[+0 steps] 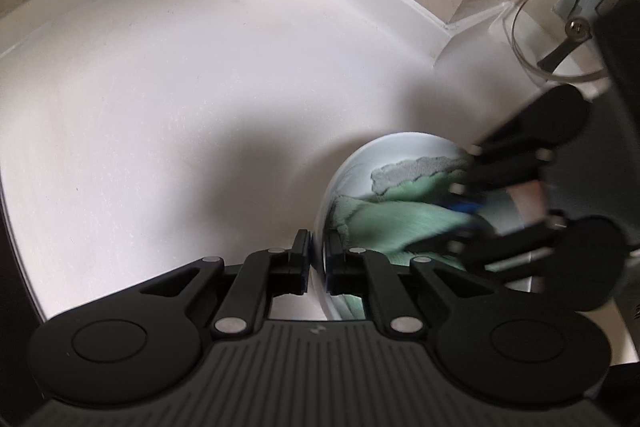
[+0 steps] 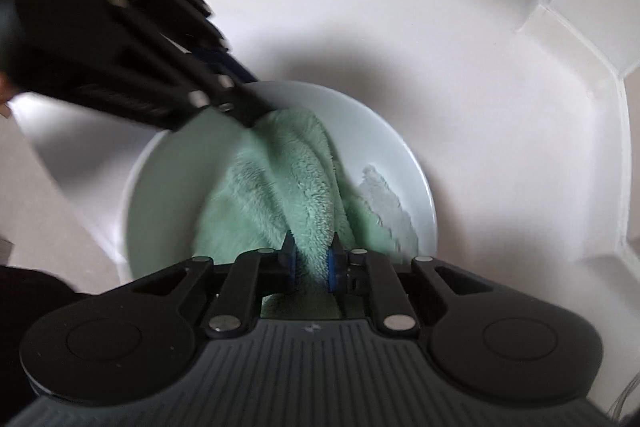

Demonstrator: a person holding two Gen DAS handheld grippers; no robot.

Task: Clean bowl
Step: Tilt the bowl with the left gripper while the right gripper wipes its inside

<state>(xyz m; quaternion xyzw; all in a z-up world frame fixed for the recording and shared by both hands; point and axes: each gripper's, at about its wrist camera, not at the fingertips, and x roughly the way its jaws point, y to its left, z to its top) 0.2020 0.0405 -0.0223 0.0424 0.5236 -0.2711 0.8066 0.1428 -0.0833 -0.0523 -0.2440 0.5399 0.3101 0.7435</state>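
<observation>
- Bowl (image 2: 400, 155) sat on the white desk (image 1: 160, 107), out in the open part with the walled back edge and corner beyond it.
- Left claw (image 1: 316, 263) was clenched on the bowl's rim, 1 finger inside and 1 outside. Looked like an anchor grip, so the bowl wouldn't slide or spin under the wiping.
- Right claw (image 2: 312, 265) was grasping a bunched fold of the green cloth (image 2: 288, 187), pointing steeply down into the bowl.
- Cloth filled most of the bowl's floor, with 1 edge trailing toward the far wall of the bowl. The pinched ridge left the loose plush spread below, probably to give more contact area per stroke.
- Both views were motion-blurred around the right claw and cloth, consistent with a wipe stroke in progress.
- Glass container (image 1: 560, 27) stood near the desk's back corner, well apart from the bowl and clear of the work.
- Judgement: mid-wipe, interior only partly covered. Can't tell how clean the surface under the cloth was.
- Risk: the rim grip was thin, so a hard stroke could tip or twist the bowl.
</observation>
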